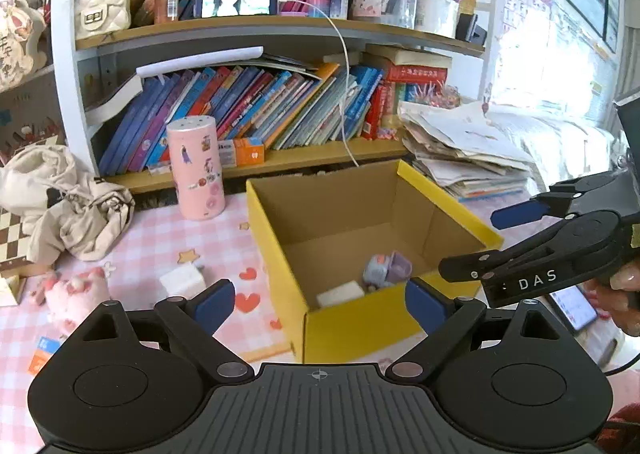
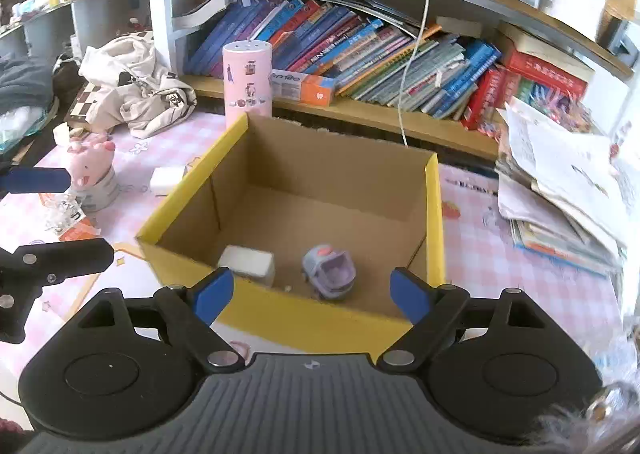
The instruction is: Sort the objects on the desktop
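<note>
An open yellow cardboard box (image 1: 448, 202) (image 2: 434, 214) stands on the pink checked table mat. On its floor lie a purple-grey toy (image 1: 386, 270) (image 2: 329, 270) and a white block (image 1: 340, 293) (image 2: 248, 263). My left gripper (image 1: 320, 304) is open and empty at the box's near wall. My right gripper (image 2: 310, 294) is open and empty over the box's near rim, and shows as the right gripper (image 1: 468, 244) beside the box in the left wrist view. Left of the box sit another white block (image 1: 182, 280) (image 2: 168, 179) and a pink plush pig (image 1: 76, 294) (image 2: 90, 162).
A pink cylinder (image 1: 196, 168) (image 2: 248, 82) stands behind the box, before a low bookshelf (image 1: 280, 158). A beige cloth bag (image 1: 68, 206) lies at the left, a paper stack (image 2: 560, 182) at the right. A phone (image 1: 572, 306) lies near the person's hand. A white cable (image 2: 412, 54) hangs down behind the box.
</note>
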A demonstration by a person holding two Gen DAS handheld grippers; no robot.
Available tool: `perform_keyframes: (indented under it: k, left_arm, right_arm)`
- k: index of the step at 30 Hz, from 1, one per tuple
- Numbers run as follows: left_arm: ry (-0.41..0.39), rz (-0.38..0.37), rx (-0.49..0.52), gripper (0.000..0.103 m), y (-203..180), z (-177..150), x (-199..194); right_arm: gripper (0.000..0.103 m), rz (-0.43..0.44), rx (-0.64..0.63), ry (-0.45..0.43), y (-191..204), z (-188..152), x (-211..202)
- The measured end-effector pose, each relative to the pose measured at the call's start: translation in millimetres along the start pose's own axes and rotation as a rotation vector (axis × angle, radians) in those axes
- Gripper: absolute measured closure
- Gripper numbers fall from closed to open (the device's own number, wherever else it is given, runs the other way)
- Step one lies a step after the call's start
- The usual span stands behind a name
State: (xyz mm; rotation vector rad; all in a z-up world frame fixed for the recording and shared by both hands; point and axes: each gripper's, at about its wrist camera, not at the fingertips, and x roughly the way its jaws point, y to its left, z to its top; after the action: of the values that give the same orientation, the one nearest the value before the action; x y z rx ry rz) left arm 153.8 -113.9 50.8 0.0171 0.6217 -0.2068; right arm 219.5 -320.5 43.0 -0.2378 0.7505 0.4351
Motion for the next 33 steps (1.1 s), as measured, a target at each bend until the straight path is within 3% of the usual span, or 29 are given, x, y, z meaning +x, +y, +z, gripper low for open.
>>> perform_keyframes:
  k: [8, 19, 33]
  left_arm:
    - [0.017, -0.019, 0.018, 0.008, 25.1, -26.6, -24.8]
    - [0.078, 0.042, -0.004, 0.008, 69.5, -69.5, -53.6]
    - [0.123, 0.113, -0.049, 0.008, 112.5, -109.2, -78.8]
  right_arm:
    - [0.017, -0.047, 0.08, 0.028, 44.5, -25.8, -12.4]
    - [0.015, -0.048, 0.161, 0.063, 113.8, -55.4, -6.4]
    - [0.013, -0.004, 0.061, 0.106, 187.3, -60.6, 6.5]
